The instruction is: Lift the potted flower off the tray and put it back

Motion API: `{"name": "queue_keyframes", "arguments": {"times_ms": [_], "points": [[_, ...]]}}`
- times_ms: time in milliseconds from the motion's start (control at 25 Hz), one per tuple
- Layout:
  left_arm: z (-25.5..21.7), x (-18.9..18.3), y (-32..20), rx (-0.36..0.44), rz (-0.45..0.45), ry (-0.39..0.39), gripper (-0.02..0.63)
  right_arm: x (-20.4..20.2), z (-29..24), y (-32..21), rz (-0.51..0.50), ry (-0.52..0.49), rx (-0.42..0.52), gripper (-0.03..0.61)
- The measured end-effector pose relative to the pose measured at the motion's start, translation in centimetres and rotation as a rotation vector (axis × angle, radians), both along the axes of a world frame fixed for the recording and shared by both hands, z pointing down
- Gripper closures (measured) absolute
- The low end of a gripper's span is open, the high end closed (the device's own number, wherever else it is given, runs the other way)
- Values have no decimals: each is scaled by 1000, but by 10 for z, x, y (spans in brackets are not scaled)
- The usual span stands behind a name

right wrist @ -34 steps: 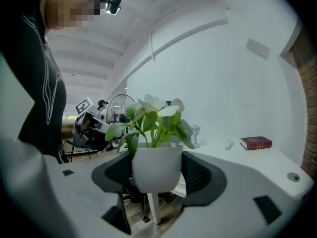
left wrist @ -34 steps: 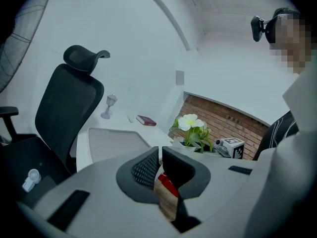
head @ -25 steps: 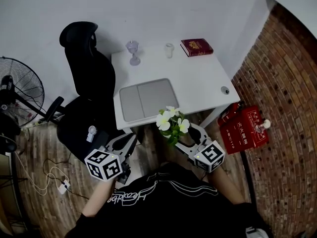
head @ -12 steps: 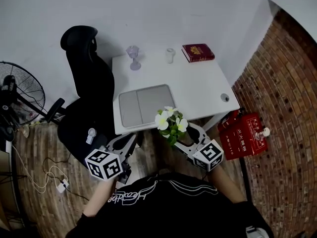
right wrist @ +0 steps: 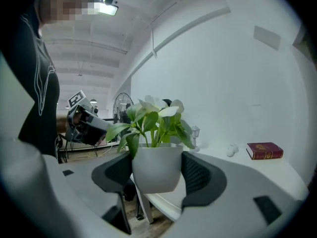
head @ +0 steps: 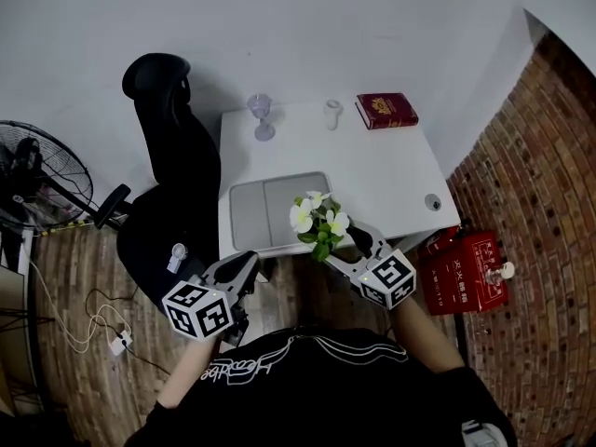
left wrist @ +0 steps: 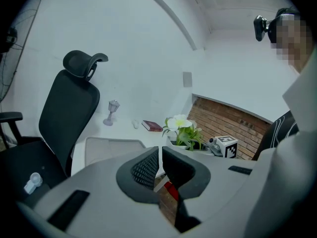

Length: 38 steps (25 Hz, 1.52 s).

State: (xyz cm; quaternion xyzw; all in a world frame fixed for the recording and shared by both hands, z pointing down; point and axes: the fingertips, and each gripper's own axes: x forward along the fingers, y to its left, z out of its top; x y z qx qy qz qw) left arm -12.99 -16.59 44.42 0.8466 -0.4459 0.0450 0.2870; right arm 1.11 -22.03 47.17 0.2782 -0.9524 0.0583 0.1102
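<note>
Fingers (right wrist: 199, 176) of the right gripper (head: 343, 247) clamp the potted flower (head: 319, 223) by its white pot, upright in the air. It hangs at the front edge of the white table (head: 391, 170), by the front right corner of the grey tray (head: 265, 210). The left gripper (left wrist: 160, 157), jaws together and empty, hangs off the table's front. The return calls for a level pot, carried over the tray's middle and lowered until seated before release.

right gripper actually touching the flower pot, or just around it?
Touching. The right gripper view shows the right gripper closed on the white pot: its pads press against both sides, with no gap.
</note>
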Motion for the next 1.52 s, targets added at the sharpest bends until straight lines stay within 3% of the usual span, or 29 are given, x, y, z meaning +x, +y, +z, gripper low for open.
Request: {"name": "queue_keyframes", "arguments": {"times_ms": [480,760,1520], "points": [[2,-5,-34,17,-70,-36,568,-14,63,-70,-35,102,-31,269],[11,-4,-43,22,-91,-58,568,-23,96,-95,-45,107,-59,270],[33,-1,-43,-17,-109,-46,568,-19,145,-95,-47,218,-93,268]]}}
